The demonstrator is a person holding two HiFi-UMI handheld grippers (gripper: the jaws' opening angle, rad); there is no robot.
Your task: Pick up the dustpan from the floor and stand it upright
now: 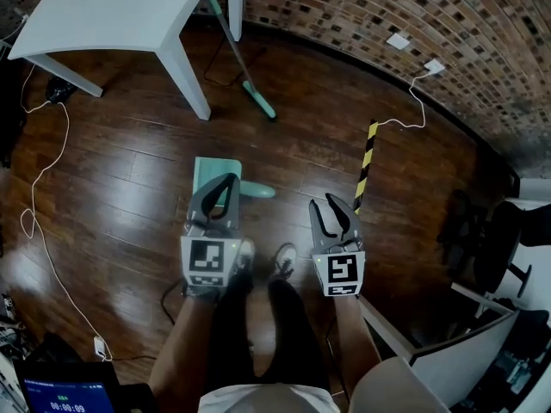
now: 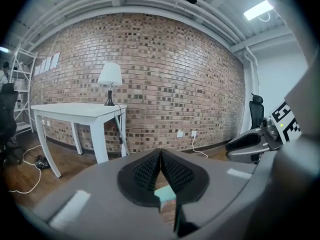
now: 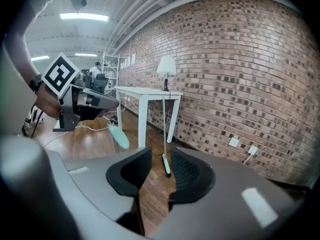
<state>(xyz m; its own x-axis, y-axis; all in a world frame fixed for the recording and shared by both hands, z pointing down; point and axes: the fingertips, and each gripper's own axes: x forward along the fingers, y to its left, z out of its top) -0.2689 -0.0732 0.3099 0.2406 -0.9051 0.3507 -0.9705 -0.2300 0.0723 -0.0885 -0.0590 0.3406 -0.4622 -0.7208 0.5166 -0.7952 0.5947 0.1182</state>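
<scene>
Dustpan (image 1: 215, 170), teal plastic, sits pinched in the left gripper (image 1: 225, 186) in the head view. Its pan lies under the jaws and its stubby handle (image 1: 258, 190) sticks out to the right, over the dark wood floor (image 1: 112, 213) just ahead of the person's shoes (image 1: 245, 252). The right gripper (image 1: 328, 203) hangs beside it, jaws apart, holding nothing. One broom (image 1: 258, 100) stands by one white table (image 1: 103, 11).

In the left gripper view the pads meet at their tips, with a teal edge clamped lower between them. One lamp (image 2: 110, 81) stands on the table.

In the right gripper view the open jaws frame only the distant broom. The handle dangles under the left gripper, seemingly off the floor.

The dustpan looks light, stiff and a bit slick, so it may swing. Gripping the handle would likely steady it.
</scene>
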